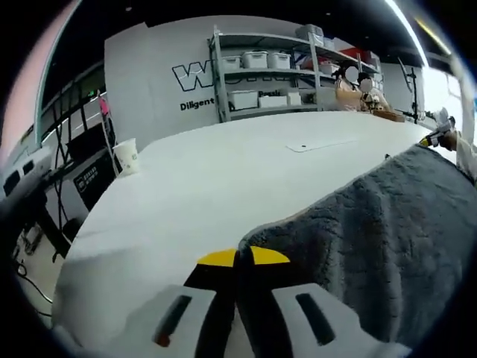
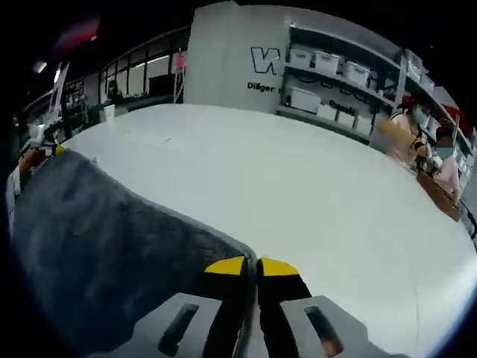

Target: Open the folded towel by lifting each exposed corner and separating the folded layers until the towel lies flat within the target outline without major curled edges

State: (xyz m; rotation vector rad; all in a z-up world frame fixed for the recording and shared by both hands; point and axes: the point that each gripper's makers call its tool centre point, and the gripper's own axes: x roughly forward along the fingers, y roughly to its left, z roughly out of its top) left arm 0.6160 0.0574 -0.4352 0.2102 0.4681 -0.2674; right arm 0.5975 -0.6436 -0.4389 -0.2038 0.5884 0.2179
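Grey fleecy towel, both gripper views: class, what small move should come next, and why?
Probably draw the two grippers gently apart and lower them. The left gripper and right gripper each pinch a corner of the grey fleecy towel, which hangs raised and sagging between them above the white table, not yet flat.

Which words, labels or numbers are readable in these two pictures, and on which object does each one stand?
"W": large outlined letter on the white wall panel, the rest cut off by the shelf rack.
"Diligent": small line on that panel, cut off.
"W" and "Dilige": same panel in the right gripper view, partly blurred.
Print on the paper cup and the dark box: too small to read.
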